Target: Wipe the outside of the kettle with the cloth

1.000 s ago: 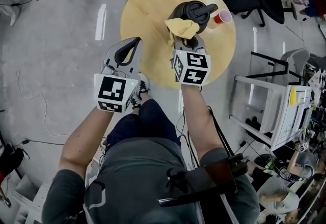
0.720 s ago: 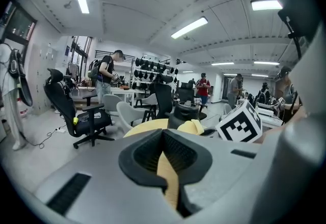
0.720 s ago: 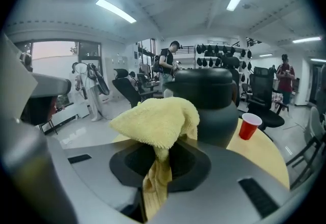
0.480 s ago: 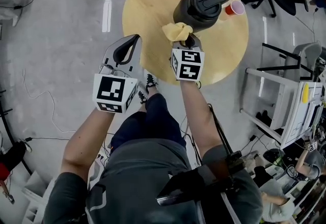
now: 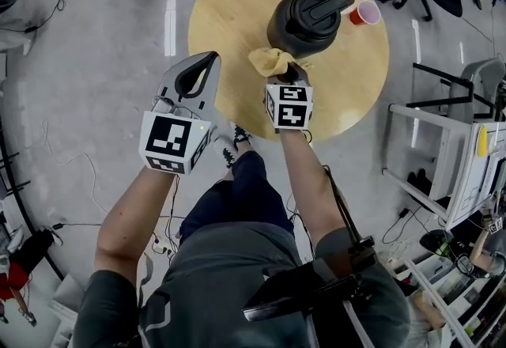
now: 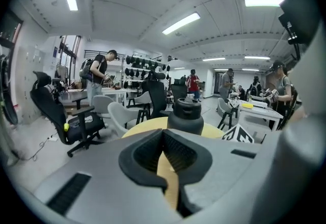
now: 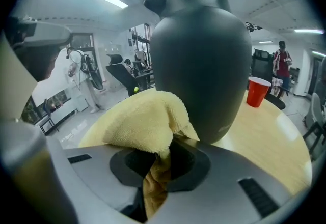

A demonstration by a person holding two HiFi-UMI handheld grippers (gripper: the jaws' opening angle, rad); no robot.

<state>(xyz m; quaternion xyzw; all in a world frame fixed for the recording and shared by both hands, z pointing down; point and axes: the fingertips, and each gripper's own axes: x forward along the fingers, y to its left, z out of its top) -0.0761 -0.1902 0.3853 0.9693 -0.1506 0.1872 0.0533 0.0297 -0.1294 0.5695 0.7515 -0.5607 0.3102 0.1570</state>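
in the head view the cloth (image 5: 271, 61) covers the right gripper's (image 5: 288, 76) fingertips and the kettle's (image 5: 304, 20) near lower wall. in the right gripper view the kettle fills the frame, its handle out of sight. in the left gripper view the kettle's lower half is hidden behind the gripper's own body.

the right gripper pinches the yellow cloth, a fold pressed between its jaws and the rest bunched over them. the bunch lies against the kettle's lower wall at the kettle's 7 o'clock.

the left gripper (image 5: 196, 76) has its jaws pressed together with nothing in them. it hangs at the table's (image 5: 229, 6) 8 o'clock edge, apart from the kettle.

the black kettle stands upright near the table's middle, with a red cup (image 5: 364, 13) at its 3 o'clock.
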